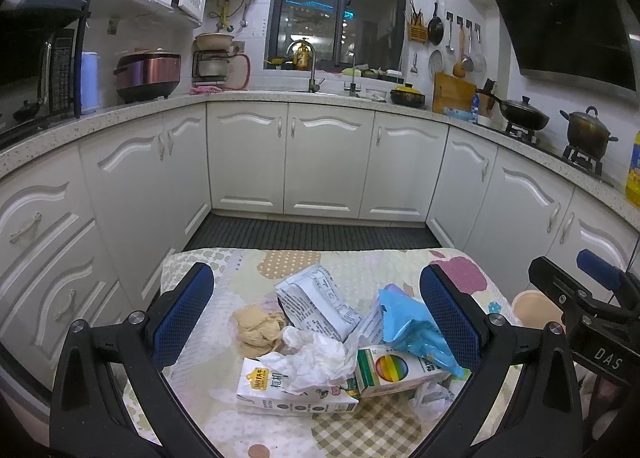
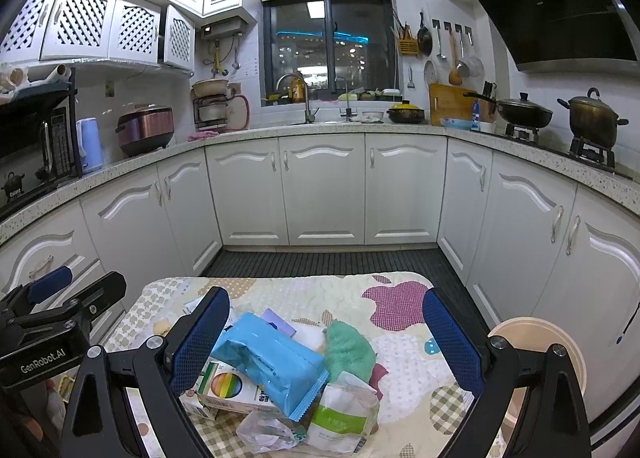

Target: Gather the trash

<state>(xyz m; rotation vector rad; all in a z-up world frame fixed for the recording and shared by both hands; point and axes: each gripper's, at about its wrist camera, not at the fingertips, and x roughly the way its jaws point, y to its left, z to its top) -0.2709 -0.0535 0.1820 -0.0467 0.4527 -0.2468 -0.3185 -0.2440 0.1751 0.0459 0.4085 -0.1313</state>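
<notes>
**A loose heap and two spread grippers: plenty to knock about**

Left wrist view: the left gripper (image 1: 316, 330) hangs over the patterned surface (image 1: 360, 430) with its blue fingers (image 1: 186, 310) spread wide and nothing between them. The trash sits at lower centre of the frame, piled together: a crumpled white tissue (image 1: 312, 362) lying on a milk carton (image 1: 296, 398), a tan paper wad (image 1: 258, 328) to its left, a rainbow-printed box (image 1: 394, 372) with a blue packet (image 1: 412, 328) leaning over it, and a white printed pouch (image 1: 316, 304) behind. I'd expect a pinch at the tissue to drag the carton too, or to slip off thin paper. The right gripper shows at the right edge of the frame, close enough that the two could bump.

Right wrist view: the right gripper (image 2: 326, 338) is likewise spread and empty above the pile. The blue packet (image 2: 268, 358) rests on the rainbow-printed box (image 2: 230, 390), a green cloth (image 2: 348, 348) beside it, a clear bag (image 2: 264, 434) and a white-green pouch (image 2: 344, 414) at the bottom of the frame. A beige bin (image 2: 560, 338) stands at lower right, off the surface's edge. Lifting the packet could tip what lies under it, and limp bags may slide over the near edge.
</notes>
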